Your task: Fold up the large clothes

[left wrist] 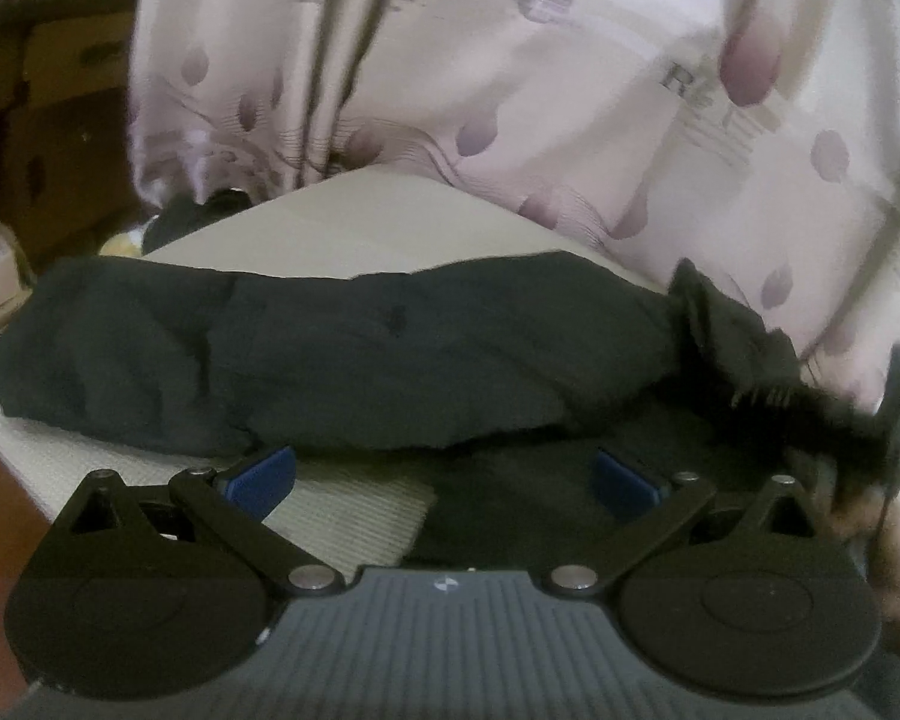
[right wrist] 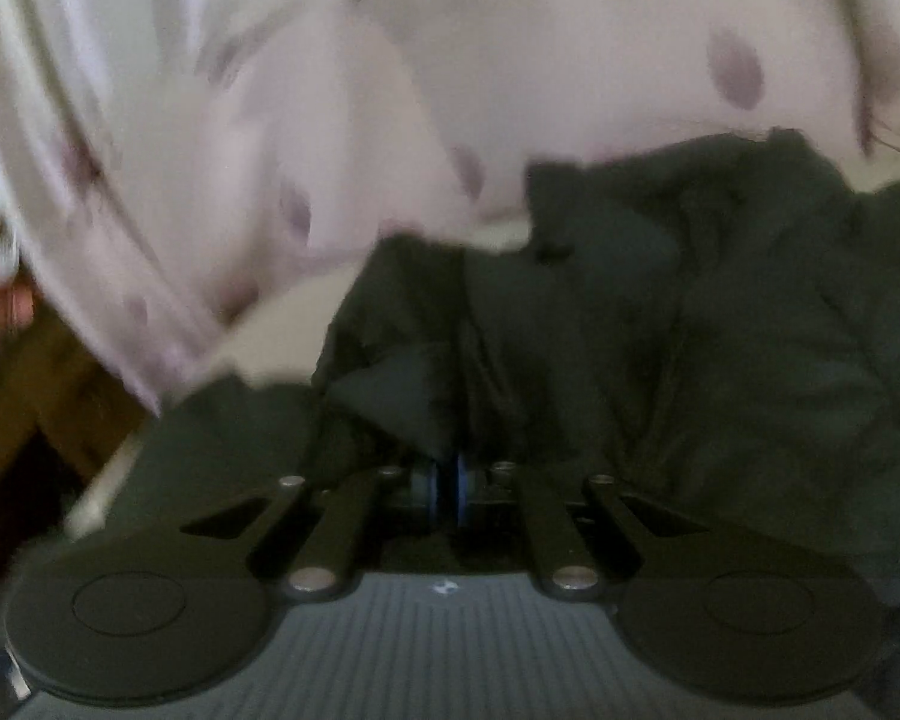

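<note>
Garment: bulky black fabric garment (left wrist: 330, 360) lies bunched across a pale cream table (left wrist: 360, 222), before a lilac-spotted white curtain (left wrist: 570, 120).
Left gripper (left wrist: 444, 480): blue-padded fingers spread wide, empty, just short of the cloth.
Right gripper (right wrist: 447, 483): fingers pinching a fold of the garment (right wrist: 690, 330).

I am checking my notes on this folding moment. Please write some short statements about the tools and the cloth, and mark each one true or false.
1. The left tool is open. True.
2. The right tool is open and holds nothing. False: it is shut on the black garment.
3. The garment is white. False: it is black.
4. A patterned curtain hangs behind the table. True.
5. The garment lies on the floor. False: it lies on the table.
</note>
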